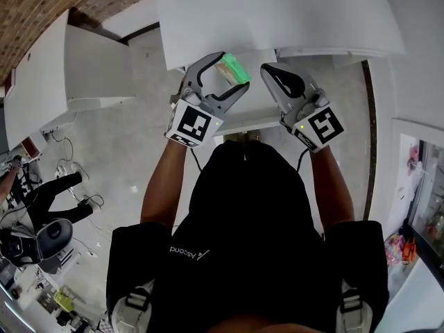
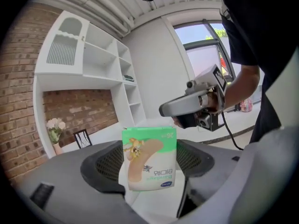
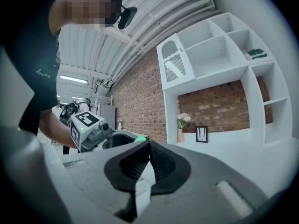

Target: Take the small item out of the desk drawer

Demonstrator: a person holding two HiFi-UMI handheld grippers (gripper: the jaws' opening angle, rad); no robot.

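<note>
While left gripper (image 1: 232, 79) clamped bandage box (image 2: 149, 157) over desk (image 1: 277, 19) front edge, thin card could buckle, slip, drop; right gripper (image 3: 148, 149) fingers together, empty.

The green packet (image 1: 234, 67) is partly hidden between the left gripper's (image 1: 229, 75) jaws; its small print, seemingly inverted, is unreadable.

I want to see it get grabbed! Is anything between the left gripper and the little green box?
Nothing visible is in the way. The left gripper already has the small green cardboard box, with a plaster pictured on it, clamped between its two grey jaws and holds it in the air.
</note>
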